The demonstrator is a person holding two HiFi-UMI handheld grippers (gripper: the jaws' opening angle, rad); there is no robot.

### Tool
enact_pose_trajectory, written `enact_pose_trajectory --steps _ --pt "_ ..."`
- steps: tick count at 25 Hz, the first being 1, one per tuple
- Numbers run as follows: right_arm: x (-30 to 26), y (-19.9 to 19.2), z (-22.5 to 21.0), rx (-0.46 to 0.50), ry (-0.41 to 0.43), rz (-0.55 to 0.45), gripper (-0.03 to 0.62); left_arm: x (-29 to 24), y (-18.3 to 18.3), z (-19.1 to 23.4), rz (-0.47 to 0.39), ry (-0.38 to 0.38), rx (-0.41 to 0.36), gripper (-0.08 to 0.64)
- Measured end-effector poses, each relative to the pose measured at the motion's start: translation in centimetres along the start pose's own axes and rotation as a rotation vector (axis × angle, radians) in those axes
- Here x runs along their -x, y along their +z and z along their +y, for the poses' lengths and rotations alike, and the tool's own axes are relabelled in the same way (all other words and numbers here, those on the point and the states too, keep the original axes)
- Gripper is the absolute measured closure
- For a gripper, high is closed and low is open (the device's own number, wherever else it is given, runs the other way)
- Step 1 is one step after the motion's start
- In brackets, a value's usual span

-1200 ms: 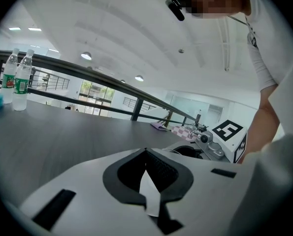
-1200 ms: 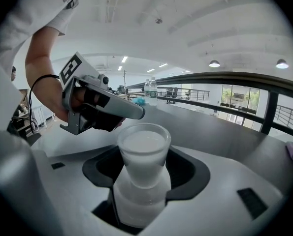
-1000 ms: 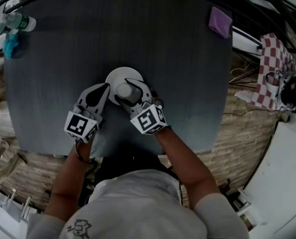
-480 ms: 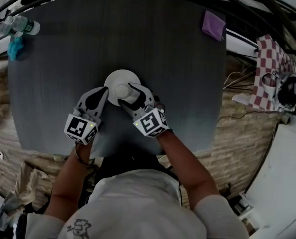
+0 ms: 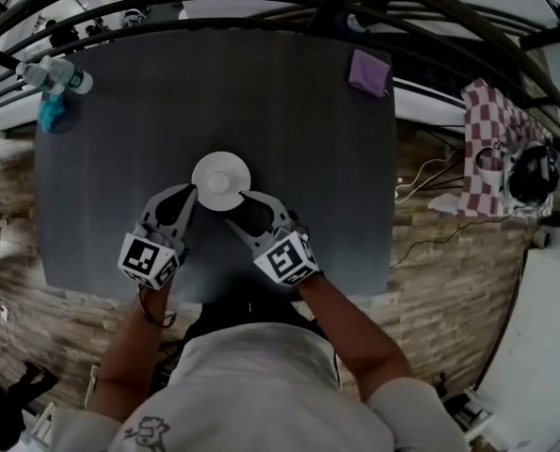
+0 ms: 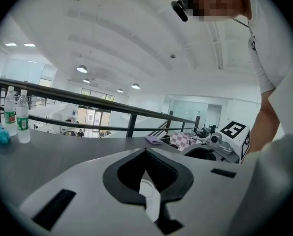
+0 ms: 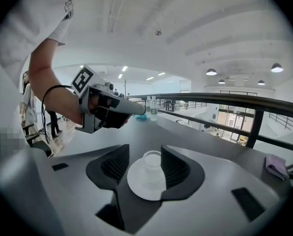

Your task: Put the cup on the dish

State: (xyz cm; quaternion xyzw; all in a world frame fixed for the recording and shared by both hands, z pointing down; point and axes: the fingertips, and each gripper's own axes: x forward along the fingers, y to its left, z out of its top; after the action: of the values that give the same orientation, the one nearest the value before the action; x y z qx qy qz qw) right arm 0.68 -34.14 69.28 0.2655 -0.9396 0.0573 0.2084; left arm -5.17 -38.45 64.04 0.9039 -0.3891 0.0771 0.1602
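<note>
Cup (image 5: 220,179) stands upright on the white dish (image 5: 204,166) on the bench (image 5: 308,149), left tool (image 5: 187,192) by the dish's near-left rim, jaws seemingly closed and empty, right tool (image 5: 249,201) by its near-right rim, tilted slightly down, jaws wide though just narrowing, gripping nothing.

Nothing legible from my end. Green labels on the two clear plastic bottles (image 6: 22,121) are too small to read. The black-and-white square marker cube (image 5: 149,258) shows patterns only, no characters.
</note>
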Motion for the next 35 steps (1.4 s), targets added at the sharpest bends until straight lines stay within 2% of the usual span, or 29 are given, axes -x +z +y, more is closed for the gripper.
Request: enact_pose_trajectory --steps 3,5,7,10,15,20,28,35 --pt "2.6 2.8 1.0 -0.009 0.025 -0.048 0.503 1.3 2.5 -2.7 -0.033 0.010 -0.018 0.561" --pt "4.4 4.8 1.6 0.003 0.036 -0.080 0.552 2.3 4.1 -4.6 -0.058 0.016 -0.023 0.561" --pt "6.2 6.7 2.2 0.019 0.045 -0.111 0.568 3.2 5.4 -6.6 -0.081 0.017 -0.010 0.561" --pt "9.4 9.4 3.5 -0.018 0.049 -0.172 0.574 4.8 6.8 -10.5 -0.112 0.008 0.025 0.561" --pt "15.3 13.2 6.3 -0.025 0.047 -0.243 0.577 8.2 9.1 -17.3 -0.166 0.004 0.014 0.561" --pt "19.7 15.3 8.9 -0.008 0.084 -0.269 0.577 11.8 10.9 -22.3 -0.184 0.029 -0.009 0.561" --pt "22.1 16.9 11.1 0.009 0.098 -0.296 0.578 15.5 12.4 -24.8 -0.231 0.068 -0.038 0.561" --pt "22.2 17.3 16.1 0.038 0.077 -0.298 0.577 20.1 12.3 -25.7 -0.257 0.044 -0.065 0.561"
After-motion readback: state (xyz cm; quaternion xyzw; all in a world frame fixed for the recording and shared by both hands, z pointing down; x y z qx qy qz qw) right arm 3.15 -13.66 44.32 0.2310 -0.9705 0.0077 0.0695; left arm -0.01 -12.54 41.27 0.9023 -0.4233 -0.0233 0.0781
